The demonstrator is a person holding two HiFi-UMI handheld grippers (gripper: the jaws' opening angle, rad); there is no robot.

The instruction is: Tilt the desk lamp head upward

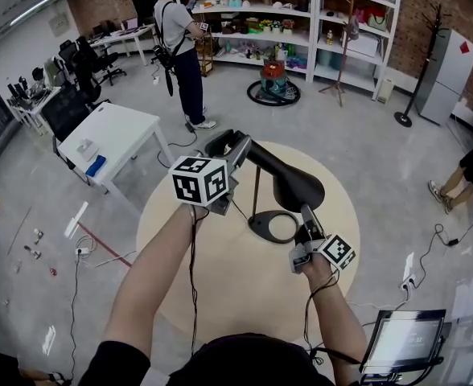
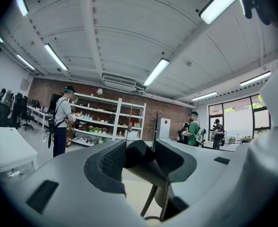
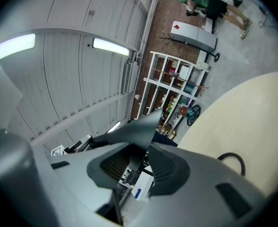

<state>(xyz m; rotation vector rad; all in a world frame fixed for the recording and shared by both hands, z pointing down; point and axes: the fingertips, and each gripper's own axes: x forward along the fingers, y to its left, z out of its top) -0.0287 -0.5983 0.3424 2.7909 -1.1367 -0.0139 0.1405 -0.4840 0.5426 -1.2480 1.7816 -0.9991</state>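
Left tongs [image 1: 238, 148] pinch lamp arm [image 1: 269, 161], right tongs [image 1: 307, 214] lamp head [image 1: 297, 190], over round table [image 1: 220, 284].

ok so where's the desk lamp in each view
Head view: desk lamp at centre, on the round table.
Left gripper view: desk lamp lower centre, its dark arm between the jaws.
Right gripper view: desk lamp lower centre, its head's edge between the jaws.
Shared landmark: white shelves.
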